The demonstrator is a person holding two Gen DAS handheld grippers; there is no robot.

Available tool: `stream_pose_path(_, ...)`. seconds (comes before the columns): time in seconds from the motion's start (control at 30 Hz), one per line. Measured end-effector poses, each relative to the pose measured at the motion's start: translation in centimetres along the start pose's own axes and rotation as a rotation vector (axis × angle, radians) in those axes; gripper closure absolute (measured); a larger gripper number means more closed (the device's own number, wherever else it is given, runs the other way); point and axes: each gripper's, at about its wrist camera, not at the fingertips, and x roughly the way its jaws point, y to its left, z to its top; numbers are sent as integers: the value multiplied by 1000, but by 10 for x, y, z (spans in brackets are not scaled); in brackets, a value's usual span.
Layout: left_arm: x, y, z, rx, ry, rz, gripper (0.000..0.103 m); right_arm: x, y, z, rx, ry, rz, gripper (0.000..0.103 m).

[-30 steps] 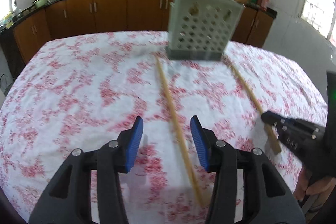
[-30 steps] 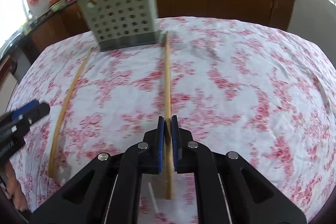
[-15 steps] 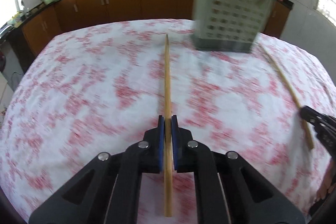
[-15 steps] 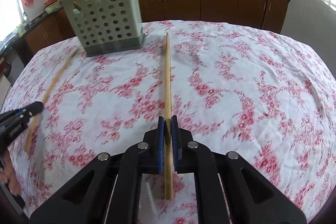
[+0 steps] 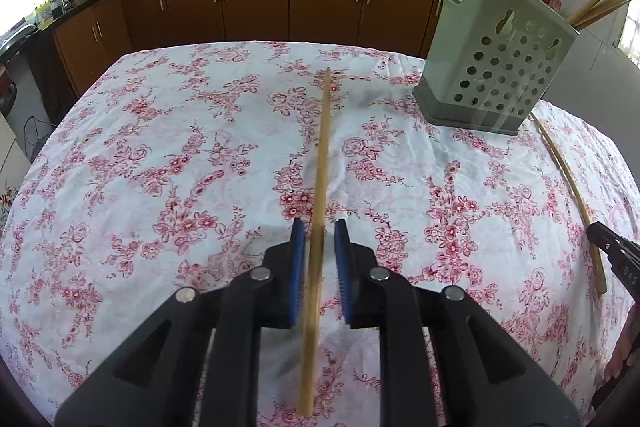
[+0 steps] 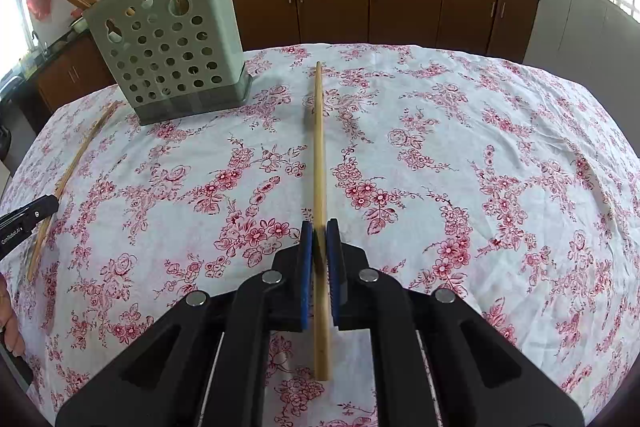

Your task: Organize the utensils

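Chopsticks are the job: two are out of the holder, one at each tool. The worktop (image 5: 160,147), under a red-flowered cloth, carries everything. The utensil holder (image 5: 496,67), grey-green and perforated, stands upright at the far side with several sticks already leaning out of its top.

The left chopstick (image 5: 322,155) runs straight ahead between the blue pads, tip pointing at the far edge, well apart from the holder. The right chopstick (image 6: 319,147) lies the same way in my other view, its tip to the right of the holder's base.

The left tool (image 5: 319,227) was wide a second ago and pinched tight half a second ago. Now it is narrow, with a sliver of gap on each side of the stick, and the stick is blurred. I judge the grip has slackened and the stick may be slipping. The right tool (image 6: 319,227) is clamped on its stick, same as before.

Both sticks look picked up and neither is in the holder yet. I'd re-close the left before carrying over.
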Motion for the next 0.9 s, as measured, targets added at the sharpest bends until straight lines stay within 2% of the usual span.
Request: stream_pose_path(0.9, -1, -1, -2, -7, -1, -7, 85, 0, 0, 0, 2, 0, -2, 94)
